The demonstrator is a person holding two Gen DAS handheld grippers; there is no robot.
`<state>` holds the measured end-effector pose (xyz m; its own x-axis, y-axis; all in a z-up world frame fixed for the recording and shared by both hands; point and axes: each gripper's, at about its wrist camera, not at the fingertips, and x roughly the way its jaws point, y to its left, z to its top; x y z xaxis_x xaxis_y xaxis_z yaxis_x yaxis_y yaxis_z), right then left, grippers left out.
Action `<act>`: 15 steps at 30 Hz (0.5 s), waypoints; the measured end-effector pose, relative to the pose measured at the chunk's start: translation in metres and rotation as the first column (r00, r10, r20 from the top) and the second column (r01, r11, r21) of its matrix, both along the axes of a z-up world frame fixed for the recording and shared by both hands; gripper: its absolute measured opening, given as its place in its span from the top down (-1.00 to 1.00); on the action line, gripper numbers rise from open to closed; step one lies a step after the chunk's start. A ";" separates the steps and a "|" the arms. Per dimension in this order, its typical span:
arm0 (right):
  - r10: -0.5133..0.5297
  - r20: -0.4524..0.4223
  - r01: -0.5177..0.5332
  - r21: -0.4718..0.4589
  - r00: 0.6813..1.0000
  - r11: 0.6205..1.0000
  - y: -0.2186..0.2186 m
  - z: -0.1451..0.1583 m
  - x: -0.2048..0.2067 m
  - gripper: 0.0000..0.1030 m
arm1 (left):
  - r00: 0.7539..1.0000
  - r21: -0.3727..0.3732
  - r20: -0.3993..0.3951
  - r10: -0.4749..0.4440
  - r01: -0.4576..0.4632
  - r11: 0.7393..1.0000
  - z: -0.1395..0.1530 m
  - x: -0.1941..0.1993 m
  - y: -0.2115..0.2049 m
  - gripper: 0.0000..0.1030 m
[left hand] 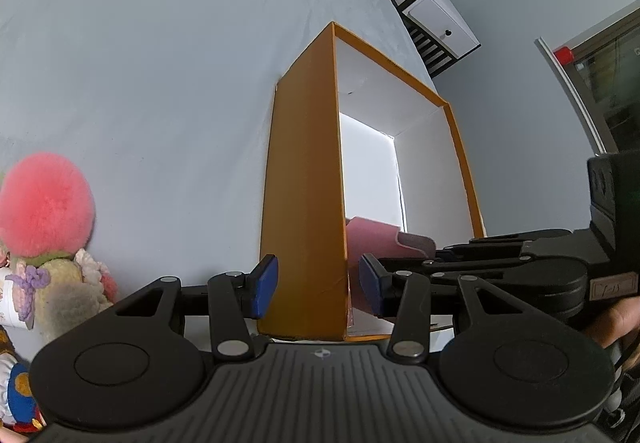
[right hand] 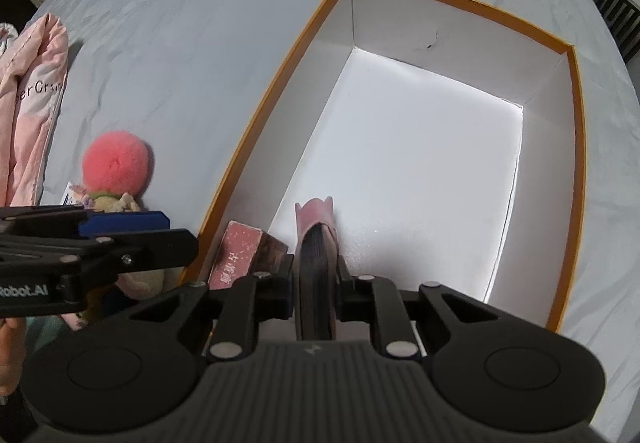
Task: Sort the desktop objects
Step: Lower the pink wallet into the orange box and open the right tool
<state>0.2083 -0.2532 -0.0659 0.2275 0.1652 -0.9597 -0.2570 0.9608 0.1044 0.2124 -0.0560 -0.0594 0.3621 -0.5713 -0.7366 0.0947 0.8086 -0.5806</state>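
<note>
Now: pink notebook (right hand: 316, 243) with cat-ear cover, dark page edge up, upright inside near end of orange box (right hand: 576, 115). Right gripper (right hand: 316, 279) over box, jaws clamped on notebook. Left gripper (left hand: 318, 285) straddles box's left wall, jaws wide, holding nothing. Pink plush (right hand: 116, 167) left of box.

Both tools are matte black plastic. The left tool (left hand: 318, 285) has a ribbed dark grey central housing with a small round emblem, flanked by two large round discs with circular insets, and angled link arms pinned with silver rivets. Its fingers carry dark blue pads (left hand: 265, 285). The right tool (right hand: 316, 283) shares that build: ribbed housing, twin discs, silver rivets, blue pad faces. White lettering reading "Robot.AI" marks the left tool's side. Bare skin of a hand (left hand: 618, 321) shows at the edge.
</note>
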 end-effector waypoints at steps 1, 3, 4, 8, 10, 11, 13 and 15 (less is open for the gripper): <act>-0.003 -0.016 0.003 0.001 1.000 1.000 0.000 -0.004 0.004 0.64 | 1.000 -0.001 -0.001 0.001 -0.001 1.000 -0.001 0.000 0.000 0.01; -0.004 -0.042 0.004 0.009 0.999 1.000 0.006 -0.012 0.009 0.63 | 1.000 -0.002 -0.001 -0.001 0.001 1.000 -0.001 -0.001 0.001 0.01; -0.004 -0.049 0.004 0.015 0.999 1.000 0.008 -0.015 0.009 0.63 | 1.000 -0.003 -0.001 0.000 0.000 1.000 -0.002 -0.001 0.001 0.01; -0.021 -0.050 0.023 0.044 0.999 0.999 0.009 -0.019 0.009 0.61 | 1.000 -0.008 -0.004 0.003 -0.003 1.000 -0.005 0.001 0.001 0.01; -0.030 -0.047 0.033 0.066 0.998 0.997 0.008 -0.020 0.008 0.53 | 1.000 -0.015 -0.006 0.000 0.000 1.000 -0.006 0.002 0.000 0.01; -0.035 -0.042 0.038 0.079 0.999 0.996 0.006 -0.020 0.006 0.51 | 1.000 -0.019 -0.006 -0.003 0.003 1.000 -0.007 0.003 -0.001 0.01; -0.052 -0.034 0.056 0.105 0.998 0.993 0.002 -0.021 0.005 0.43 | 1.000 -0.024 -0.008 -0.007 0.006 1.000 -0.008 0.004 -0.002 0.01; -0.072 -0.030 0.075 0.131 0.997 0.989 -0.003 -0.020 0.001 0.41 | 1.000 -0.027 -0.009 -0.005 0.005 1.000 -0.009 0.005 -0.002 0.01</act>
